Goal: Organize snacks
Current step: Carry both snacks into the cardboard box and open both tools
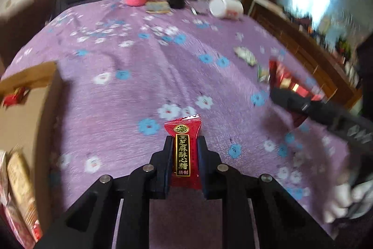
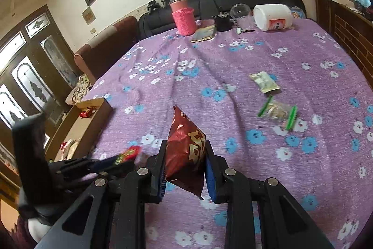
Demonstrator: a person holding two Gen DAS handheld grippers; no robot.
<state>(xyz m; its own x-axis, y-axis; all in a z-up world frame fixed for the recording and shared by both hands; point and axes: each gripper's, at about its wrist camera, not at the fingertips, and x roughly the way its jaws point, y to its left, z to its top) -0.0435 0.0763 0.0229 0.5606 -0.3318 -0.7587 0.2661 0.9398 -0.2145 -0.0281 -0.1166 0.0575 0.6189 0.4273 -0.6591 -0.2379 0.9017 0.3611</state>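
Both tilt downward: left gripper point(image 1: 185, 144) clamps a red candy point(image 1: 184, 151), right gripper point(image 2: 185, 151) a maroon packet point(image 2: 184, 153).

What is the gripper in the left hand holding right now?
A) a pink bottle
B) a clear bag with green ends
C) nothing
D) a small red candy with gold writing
D: the left gripper has its fingers pressed on either side of the red candy, which stands upright between them.

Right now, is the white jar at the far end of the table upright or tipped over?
Tipped over. The white jar lies on its side on the purple tablecloth, its label facing sideways, next to the clear glass.
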